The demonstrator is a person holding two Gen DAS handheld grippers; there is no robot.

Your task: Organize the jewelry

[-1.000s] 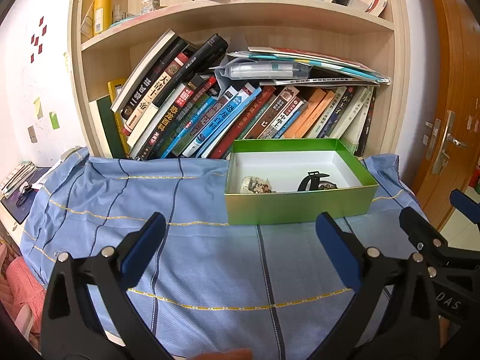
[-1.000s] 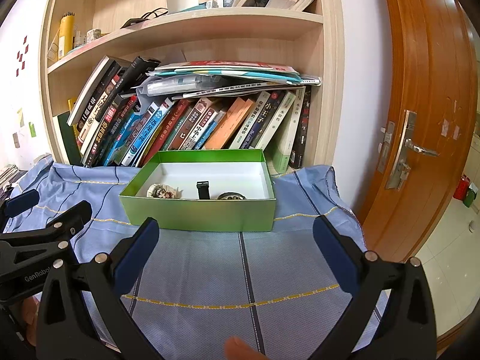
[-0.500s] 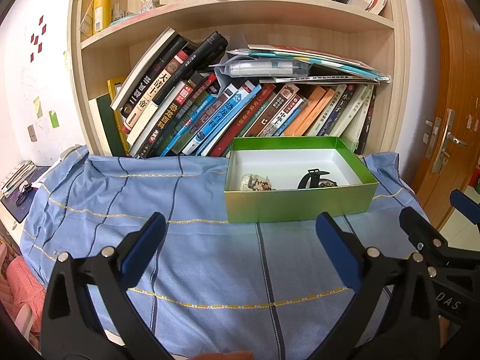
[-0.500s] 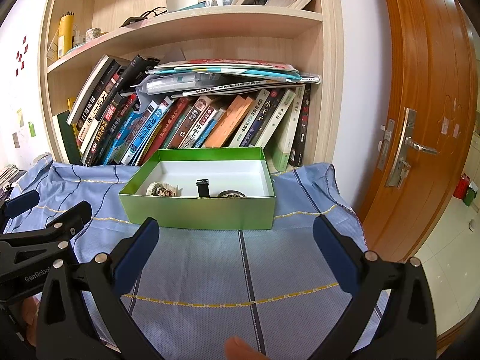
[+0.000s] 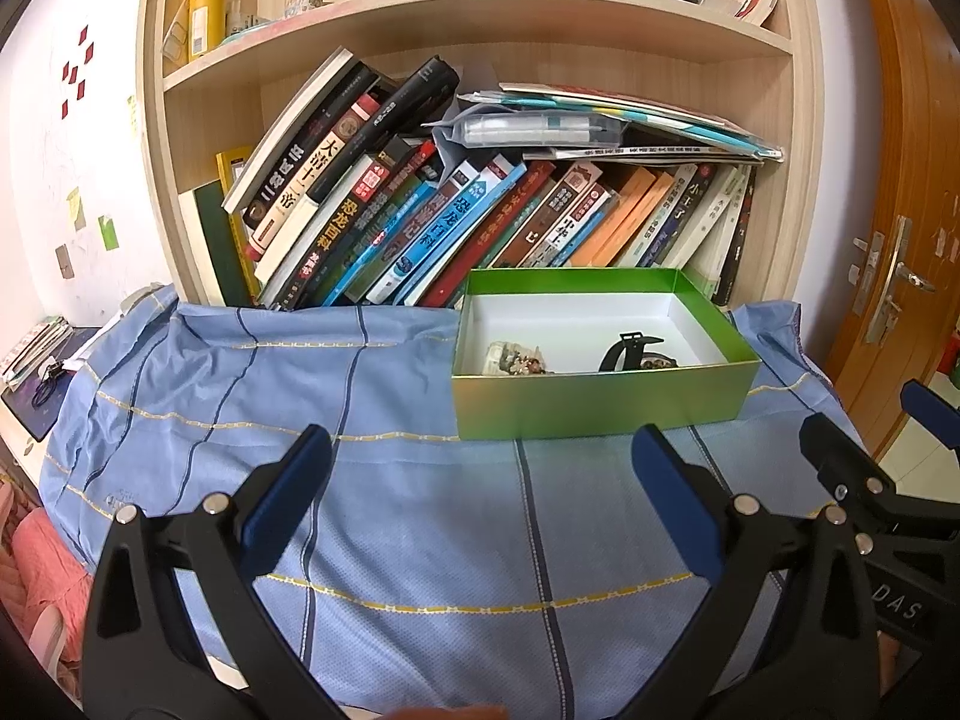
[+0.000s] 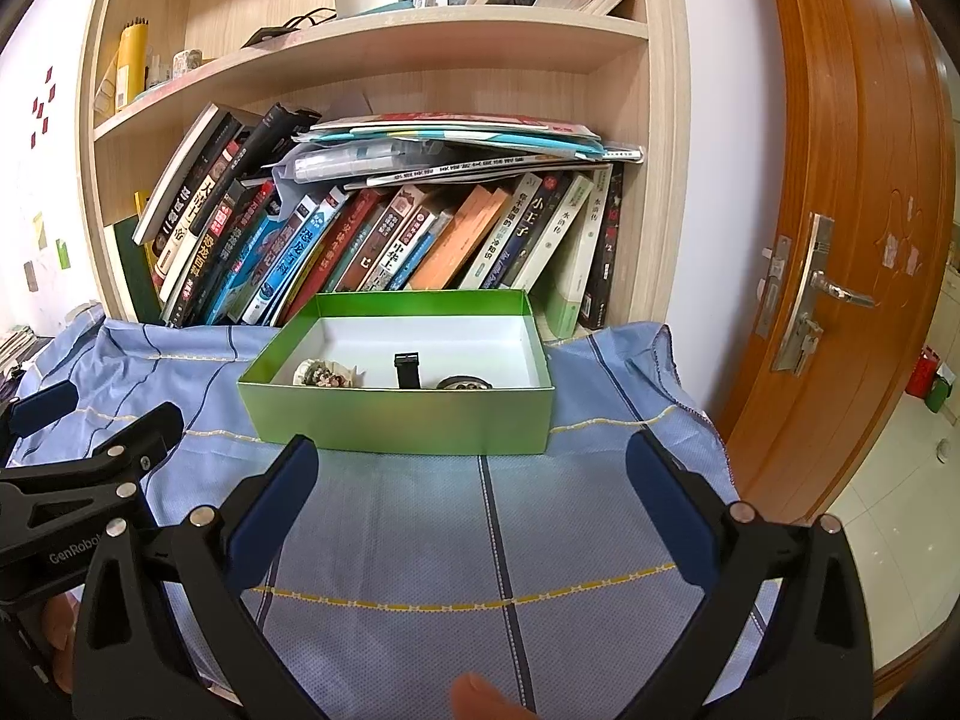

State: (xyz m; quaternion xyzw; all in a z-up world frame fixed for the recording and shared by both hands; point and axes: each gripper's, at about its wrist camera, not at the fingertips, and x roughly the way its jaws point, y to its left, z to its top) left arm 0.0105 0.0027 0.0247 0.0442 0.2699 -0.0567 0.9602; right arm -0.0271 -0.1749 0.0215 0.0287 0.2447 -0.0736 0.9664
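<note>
**Operator:** Left wrist view first. My left hand-held gripper (image 5: 480, 480) hangs over the blue cloth (image 5: 240, 396) that covers the bench, its two blue-padded fingers (image 5: 288, 498) spread wide with nothing between them. Ahead and a little to the right sits the green box (image 5: 600, 402), open at the top, white inside.

**Observer:** And the jewelry?

**Operator:** All of it that I can see lies inside the box, along the near wall. Toward the left end there is a small beaded cluster (image 5: 516, 358). Toward the right stands a black strap piece (image 5: 627, 351), with a rounded metallic piece (image 5: 657, 363) just beside it. I cannot make out finer detail on any of them from here.

**Observer:** What does the other camera give you?

**Operator:** From the right wrist, my right hand-held gripper (image 6: 471, 486) is equally wide open and empty, low over the cloth, with the box straight ahead (image 6: 396, 420). The order reads the same: cluster (image 6: 321, 373) on the left, black strap (image 6: 408, 369) upright in the middle, round piece (image 6: 465, 384) to its right. I can see the left tool at the left edge of this view (image 6: 90, 450), well apart from the box.

**Observer:** Surroundings?

**Operator:** A wooden bookshelf (image 5: 804, 180) stands directly behind the box, packed with leaning books (image 6: 384, 240). An orange-brown door (image 6: 840, 240) with a metal handle is off to the right.
</note>
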